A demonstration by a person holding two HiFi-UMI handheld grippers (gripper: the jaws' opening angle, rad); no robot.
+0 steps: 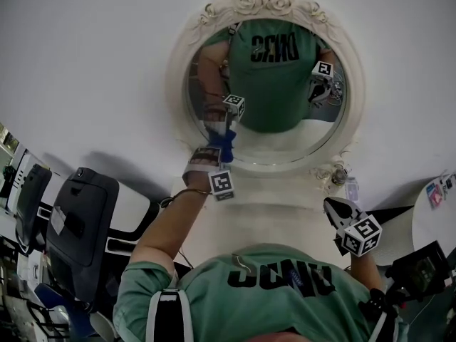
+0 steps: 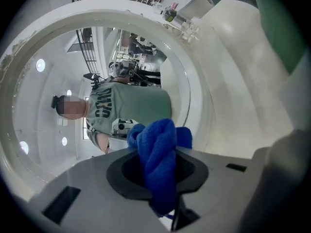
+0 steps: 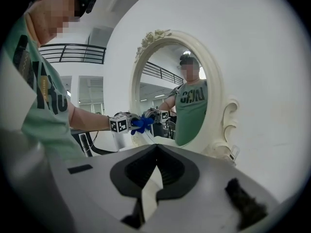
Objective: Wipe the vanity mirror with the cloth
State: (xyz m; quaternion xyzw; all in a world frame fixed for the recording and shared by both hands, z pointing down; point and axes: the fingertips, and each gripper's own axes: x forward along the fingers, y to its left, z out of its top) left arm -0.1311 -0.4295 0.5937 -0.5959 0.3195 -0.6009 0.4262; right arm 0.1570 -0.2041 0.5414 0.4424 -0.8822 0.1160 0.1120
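Two handheld grippers are in view, but only one is working. The left gripper (image 1: 219, 152) has its jaws clamped on a bunched, bright blue terry cloth (image 1: 225, 145), a wad of which pokes out past the jaw tips. That wad appears to be pressed against the lower left part of the oval vanity mirror (image 1: 285, 144), just inside its cream, rose-carved frame; its reflection meets it there, though actual contact is hard to confirm. The right gripper (image 1: 340, 212) hangs well apart from the glass, low on the person's right, with its jaws drawn together at the tips and nothing between them. Most of the glass looks unwiped as yet, so the job seems to be at an early stage. The main risk is the narrow hold on the cloth: a sideways drag could tug the wad loose or fold it aside, and the hard jaw tips would then rub the glass. Pushing too firmly might also rock the mirror backward. A wide sweep toward the lower right could clip the small bottle-like items (image 1: 340, 175) at the foot of the frame.
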